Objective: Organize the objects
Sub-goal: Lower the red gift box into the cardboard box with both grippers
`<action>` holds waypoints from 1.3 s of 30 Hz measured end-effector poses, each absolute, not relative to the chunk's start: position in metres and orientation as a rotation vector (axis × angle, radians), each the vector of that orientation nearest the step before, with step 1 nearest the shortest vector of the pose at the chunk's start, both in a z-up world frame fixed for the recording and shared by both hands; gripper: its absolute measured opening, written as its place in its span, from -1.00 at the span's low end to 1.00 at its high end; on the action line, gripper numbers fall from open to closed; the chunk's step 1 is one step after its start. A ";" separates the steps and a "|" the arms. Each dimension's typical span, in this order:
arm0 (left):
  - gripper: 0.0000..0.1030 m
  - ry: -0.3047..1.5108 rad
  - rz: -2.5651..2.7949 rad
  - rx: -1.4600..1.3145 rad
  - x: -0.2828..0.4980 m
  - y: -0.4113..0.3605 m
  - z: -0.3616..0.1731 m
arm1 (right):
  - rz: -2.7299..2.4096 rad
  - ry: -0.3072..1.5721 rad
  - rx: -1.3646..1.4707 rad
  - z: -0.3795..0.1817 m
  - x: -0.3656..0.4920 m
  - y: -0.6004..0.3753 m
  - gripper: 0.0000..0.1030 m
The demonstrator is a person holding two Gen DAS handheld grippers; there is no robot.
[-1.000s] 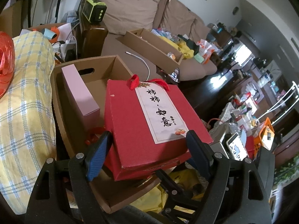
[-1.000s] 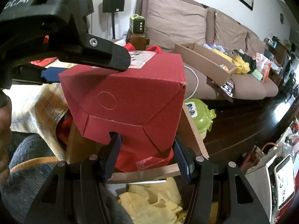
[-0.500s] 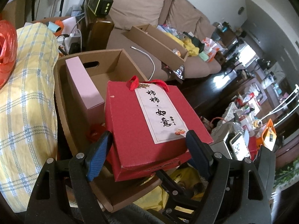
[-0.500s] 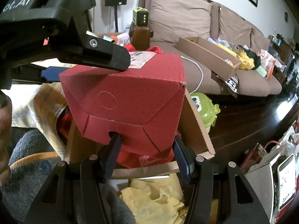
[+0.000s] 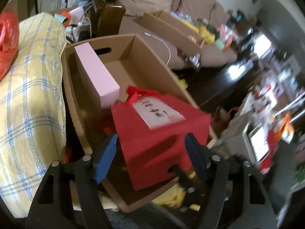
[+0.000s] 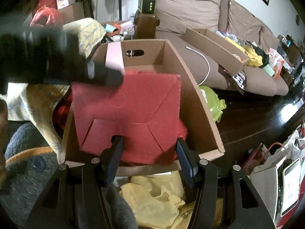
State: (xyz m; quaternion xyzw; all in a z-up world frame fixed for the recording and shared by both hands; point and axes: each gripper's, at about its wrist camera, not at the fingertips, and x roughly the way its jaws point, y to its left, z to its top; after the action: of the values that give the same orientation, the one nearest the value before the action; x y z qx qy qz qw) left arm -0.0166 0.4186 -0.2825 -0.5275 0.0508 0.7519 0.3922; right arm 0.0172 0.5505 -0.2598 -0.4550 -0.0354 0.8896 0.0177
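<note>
A red gift box [image 5: 152, 147] with a white label and red ribbon sits tilted in the near end of an open cardboard carton [image 5: 148, 61]. My left gripper [image 5: 151, 136] has its blue pads on the box's two sides, and its jaws are closing on it. In the right wrist view my right gripper [image 6: 149, 140] is shut on the lower flap end of the red box [image 6: 129, 110]. There the left gripper [image 6: 57, 61] shows as a dark blur over the box's upper left corner. A pink box [image 5: 95, 70] stands inside the carton against its left wall.
A yellow checked cloth [image 5: 32, 95] lies left of the carton and a red plastic bag [image 5: 7, 43] beyond it. Crumpled yellow bags [image 6: 156, 196] lie under my right gripper. A green container [image 6: 213, 103] sits on the dark floor, and the sofa holds a flat carton [image 6: 213, 45].
The red box has tipped forward and sunk lower into the carton. The left gripper came down with it and its jaws stand narrower. The right gripper keeps its hold.
</note>
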 end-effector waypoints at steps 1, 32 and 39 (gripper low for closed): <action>0.32 0.144 1.914 -1.333 -0.014 0.419 -0.283 | 2.764 -0.091 -1.420 -0.260 0.017 0.552 0.10; 0.31 0.000 1.834 -1.361 -0.017 0.403 -0.272 | 2.626 -0.005 -1.284 -0.252 0.014 0.586 0.42; 0.31 0.014 1.836 -1.356 -0.014 0.403 -0.272 | 2.504 0.096 -1.359 -0.264 0.015 0.606 0.43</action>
State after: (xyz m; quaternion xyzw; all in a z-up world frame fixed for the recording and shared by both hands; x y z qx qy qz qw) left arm -0.0144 0.4028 -0.2719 -0.5400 0.0056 0.7313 0.4166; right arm 0.0145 0.6061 -0.2642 -0.4717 0.0332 0.8692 0.1449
